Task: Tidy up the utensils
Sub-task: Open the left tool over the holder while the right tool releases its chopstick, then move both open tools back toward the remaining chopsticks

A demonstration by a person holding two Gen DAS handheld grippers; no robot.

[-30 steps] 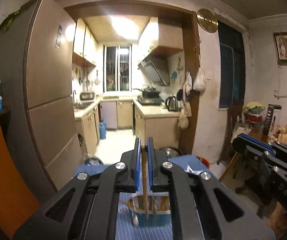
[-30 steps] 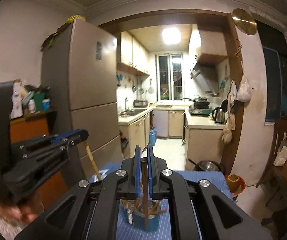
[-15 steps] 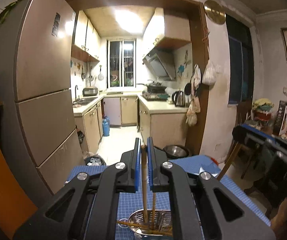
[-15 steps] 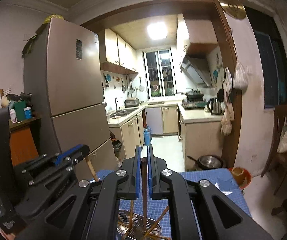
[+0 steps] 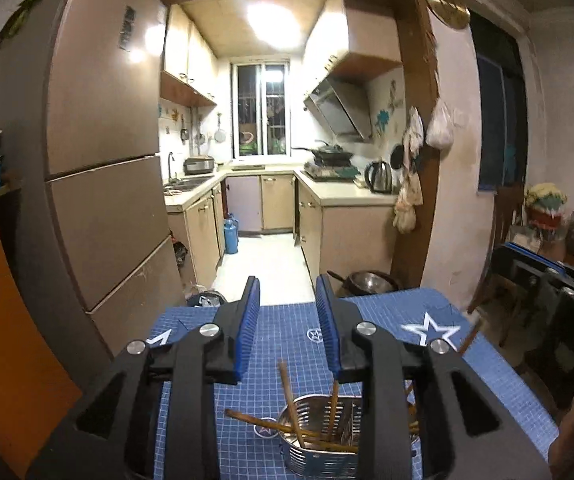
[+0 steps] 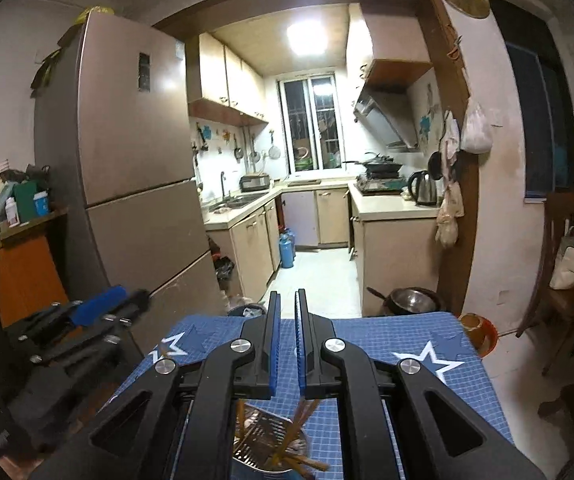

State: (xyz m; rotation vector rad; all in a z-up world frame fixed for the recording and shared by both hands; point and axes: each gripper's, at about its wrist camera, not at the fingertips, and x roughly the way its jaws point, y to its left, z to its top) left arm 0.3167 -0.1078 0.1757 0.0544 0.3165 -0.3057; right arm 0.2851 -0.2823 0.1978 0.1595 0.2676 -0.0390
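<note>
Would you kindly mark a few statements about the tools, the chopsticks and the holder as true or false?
1. The left tool stands wide open with nothing between its pads. True.
2. The right tool grips a chopstick. False: its narrow gap shows nothing between the pads.
3. Several chopsticks stand or lean in the perforated metal holder. True.
4. The holder sits on a bare wooden table. False: it sits on a blue gridded mat with white stars.
5. One chopstick pokes out sideways over the holder's rim. True.
</note>
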